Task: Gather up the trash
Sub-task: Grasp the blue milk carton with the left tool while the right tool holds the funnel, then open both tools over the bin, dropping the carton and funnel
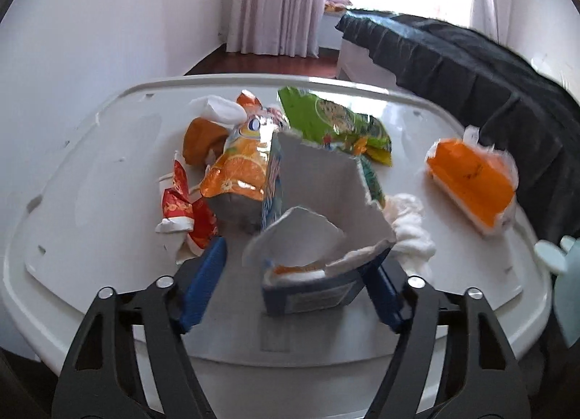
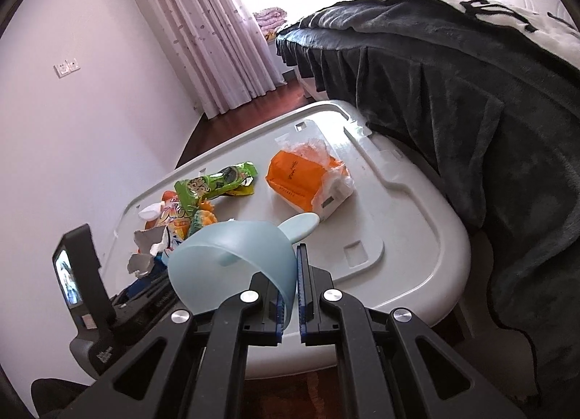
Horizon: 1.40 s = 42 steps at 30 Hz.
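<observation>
Each hand-held gripper [image 1: 293, 284] [image 2: 290, 295] has black slotted linkage arms, round silver screws at the pivots, and 2 ribbed blue finger pads [image 1: 203, 288].

The left gripper [image 1: 293, 284] points downward at a slant, its two blue fingers [image 1: 203, 284] spread apart, with a torn blue carton [image 1: 311, 295] standing between them; the right finger lies against the carton's side, the left one stands clear of it. The right gripper [image 2: 290, 295] also tilts downward, its jaws pressed together on the thin wall of a pale blue plastic scoop [image 2: 232, 259], which it holds tipped on its side.
</observation>
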Motion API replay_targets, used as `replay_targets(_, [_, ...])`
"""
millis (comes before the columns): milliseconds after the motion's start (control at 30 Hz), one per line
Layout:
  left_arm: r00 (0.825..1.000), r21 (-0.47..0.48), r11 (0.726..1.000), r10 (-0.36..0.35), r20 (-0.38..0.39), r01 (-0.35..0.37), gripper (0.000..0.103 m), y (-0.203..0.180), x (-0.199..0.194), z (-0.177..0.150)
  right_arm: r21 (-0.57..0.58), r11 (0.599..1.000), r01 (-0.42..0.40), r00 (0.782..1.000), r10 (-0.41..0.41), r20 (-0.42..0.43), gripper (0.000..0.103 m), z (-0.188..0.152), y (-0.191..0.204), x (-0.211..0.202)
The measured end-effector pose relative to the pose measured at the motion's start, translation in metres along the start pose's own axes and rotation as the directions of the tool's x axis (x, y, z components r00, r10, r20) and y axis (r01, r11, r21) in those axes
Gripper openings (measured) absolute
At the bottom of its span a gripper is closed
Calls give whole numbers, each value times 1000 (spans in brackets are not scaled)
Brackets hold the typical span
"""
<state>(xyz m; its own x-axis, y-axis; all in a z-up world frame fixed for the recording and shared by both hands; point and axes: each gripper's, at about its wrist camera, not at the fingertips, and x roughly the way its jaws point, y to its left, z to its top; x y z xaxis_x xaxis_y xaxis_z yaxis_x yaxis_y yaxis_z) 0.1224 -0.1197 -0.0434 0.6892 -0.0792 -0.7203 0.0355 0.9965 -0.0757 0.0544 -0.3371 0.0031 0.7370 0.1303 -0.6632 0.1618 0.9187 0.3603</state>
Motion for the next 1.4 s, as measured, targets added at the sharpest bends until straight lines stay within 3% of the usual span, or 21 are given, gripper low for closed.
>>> replay_targets(100, [999, 40, 999, 1, -38, 1, 50, 1, 10, -5, 2, 1000, -2, 1000, 2, -8, 5, -1, 1, 3])
replay_targets(133, [1000, 69, 997, 19, -18, -18, 48, 1, 7, -7, -1, 1000, 3, 1000, -3, -8, 5, -1, 1, 3])
replay_targets(333, [998, 104, 993, -53, -20, 54, 47, 8, -5, -13, 0, 1000, 10, 1000, -10, -21, 5, -3, 1, 7])
replay_targets(533, [981, 132, 973, -194, 10, 191, 47, 35, -62, -19, -23, 1000, 6, 1000, -6, -21, 5, -4, 7, 8])
replay_targets(700, [976, 104, 971, -216, 4, 215, 47, 58, -97, -28, -42, 999, -3, 1000, 2, -22, 5, -5, 12, 8])
replay_targets(967, [982, 87, 980, -174, -77, 180, 47, 75, -133, -75, -82, 996, -41, 998, 38, -42, 5, -15, 27, 5])
replay_targets(1100, [975, 65, 984, -153, -163, 165, 47, 84, -134, -104, -129, 988, -85, 995, 76, -69, 5, -31, 40, -3])
replay_targets(1267, [964, 60, 994, -69, -256, 87, 47, 92, -118, -135, -220, 971, -92, 993, 74, -91, 5, -68, 61, -16])
replay_targets(1400, [950, 30, 999, -15, -313, 26, 47, 105, -103, -141, -242, 964, -111, 980, 66, -188, 5, -109, 72, -14])
